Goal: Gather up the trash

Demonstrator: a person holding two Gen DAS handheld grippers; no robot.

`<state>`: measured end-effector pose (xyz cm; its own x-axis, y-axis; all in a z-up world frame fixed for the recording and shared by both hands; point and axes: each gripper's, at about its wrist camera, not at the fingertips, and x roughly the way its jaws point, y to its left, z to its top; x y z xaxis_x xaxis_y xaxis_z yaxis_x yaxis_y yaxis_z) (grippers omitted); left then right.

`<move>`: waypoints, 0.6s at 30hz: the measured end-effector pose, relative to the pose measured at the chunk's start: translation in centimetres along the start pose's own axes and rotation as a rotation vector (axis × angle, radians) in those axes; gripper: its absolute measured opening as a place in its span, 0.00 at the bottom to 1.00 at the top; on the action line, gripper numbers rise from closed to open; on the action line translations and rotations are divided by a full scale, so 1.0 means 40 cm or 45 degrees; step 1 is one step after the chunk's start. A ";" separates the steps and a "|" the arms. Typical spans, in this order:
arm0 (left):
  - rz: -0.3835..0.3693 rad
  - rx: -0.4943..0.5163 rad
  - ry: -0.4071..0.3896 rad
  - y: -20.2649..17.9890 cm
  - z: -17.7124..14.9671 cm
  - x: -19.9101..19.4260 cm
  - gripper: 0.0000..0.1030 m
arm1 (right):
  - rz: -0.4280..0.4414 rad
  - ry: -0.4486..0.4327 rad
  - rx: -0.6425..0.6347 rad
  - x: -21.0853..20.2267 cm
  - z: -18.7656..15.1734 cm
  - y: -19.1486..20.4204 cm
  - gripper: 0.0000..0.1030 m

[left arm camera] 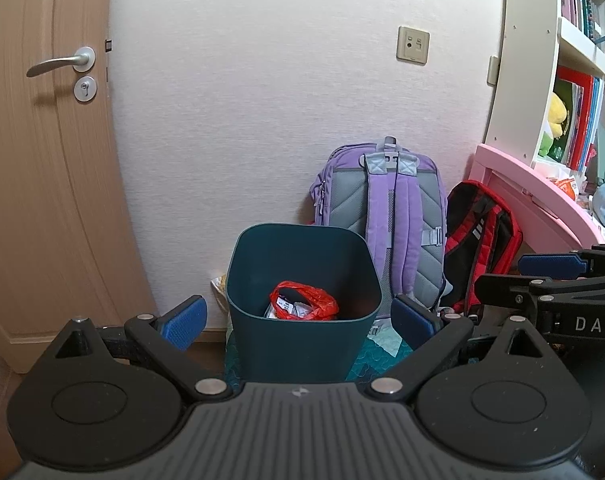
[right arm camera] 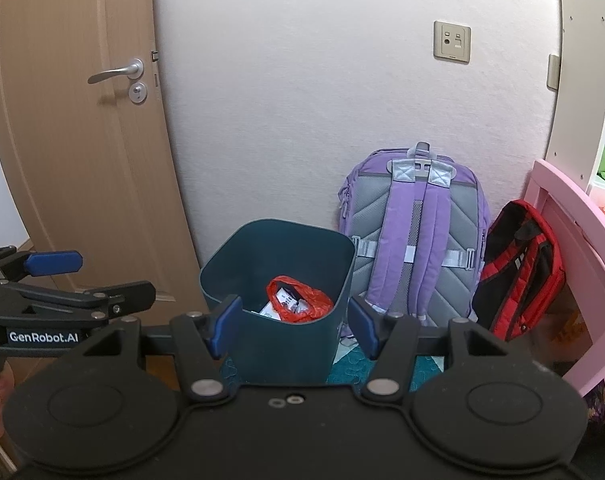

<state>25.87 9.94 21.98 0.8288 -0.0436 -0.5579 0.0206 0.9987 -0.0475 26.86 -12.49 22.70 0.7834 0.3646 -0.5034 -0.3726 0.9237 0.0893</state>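
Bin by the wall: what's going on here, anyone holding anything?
A person holds a gripper in each hand, both aimed at the dark teal bin. The left gripper and right gripper are open and empty. A red plastic bag with paper scraps already lies in the bin. A purple backpack and a red and black backpack lean against the wall behind.

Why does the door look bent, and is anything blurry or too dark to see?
Left wrist view: the fisheye lens bows the door and shelf; corners go dark. Right wrist view: same bowing; the bin and red bag stay sharp under soft, even light.
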 end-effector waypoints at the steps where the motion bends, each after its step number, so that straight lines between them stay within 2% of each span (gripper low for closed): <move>1: 0.003 0.001 -0.004 0.000 0.000 -0.002 0.96 | 0.002 0.001 0.002 -0.001 0.000 0.000 0.56; 18: 0.012 0.026 -0.017 -0.003 -0.003 0.000 0.96 | -0.014 0.004 0.011 -0.005 -0.009 -0.008 0.56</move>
<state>25.82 9.81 21.90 0.8362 -0.0341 -0.5473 0.0243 0.9994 -0.0252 26.64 -12.88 22.45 0.7859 0.3540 -0.5070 -0.3595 0.9287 0.0911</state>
